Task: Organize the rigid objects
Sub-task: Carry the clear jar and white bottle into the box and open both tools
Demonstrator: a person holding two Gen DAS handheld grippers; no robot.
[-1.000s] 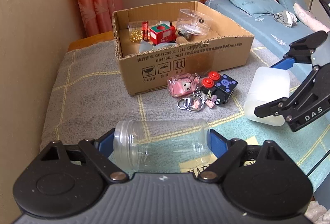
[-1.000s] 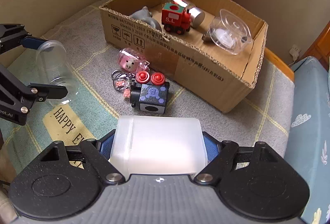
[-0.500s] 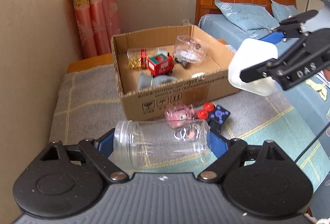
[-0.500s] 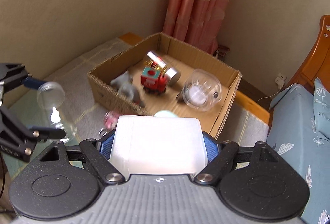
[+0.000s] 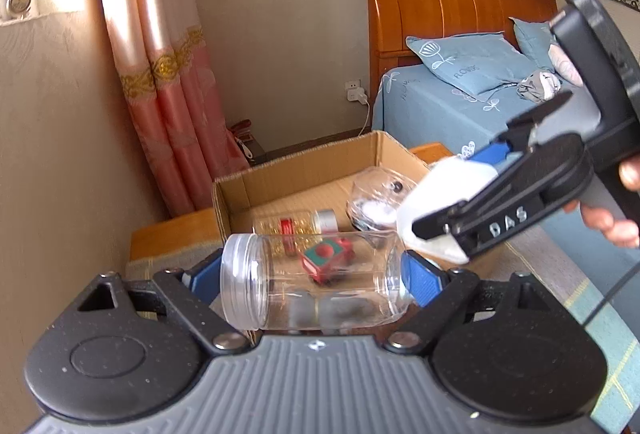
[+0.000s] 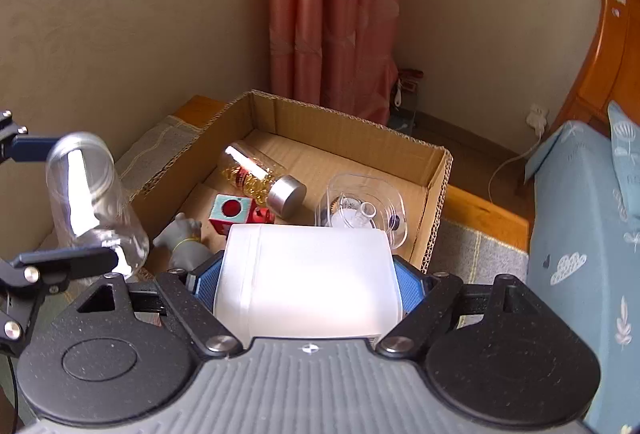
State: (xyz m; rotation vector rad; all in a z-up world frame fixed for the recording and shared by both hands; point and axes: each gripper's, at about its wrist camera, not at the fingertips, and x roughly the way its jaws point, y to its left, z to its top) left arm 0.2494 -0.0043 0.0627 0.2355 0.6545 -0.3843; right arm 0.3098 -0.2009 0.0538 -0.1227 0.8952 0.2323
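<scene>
We hold a clear jar (image 5: 316, 282) crosswise in the left gripper (image 5: 312, 274), and the right gripper (image 6: 308, 282) clamps a white container (image 6: 308, 278); both hang above the near edge of the cardboard box (image 6: 352, 138). The box's 12 o'clock half looks free (toys crowd the near side). If we let go here, the jar may roll, or the container may land on the red toy (image 6: 236, 212) and tip out.
</scene>
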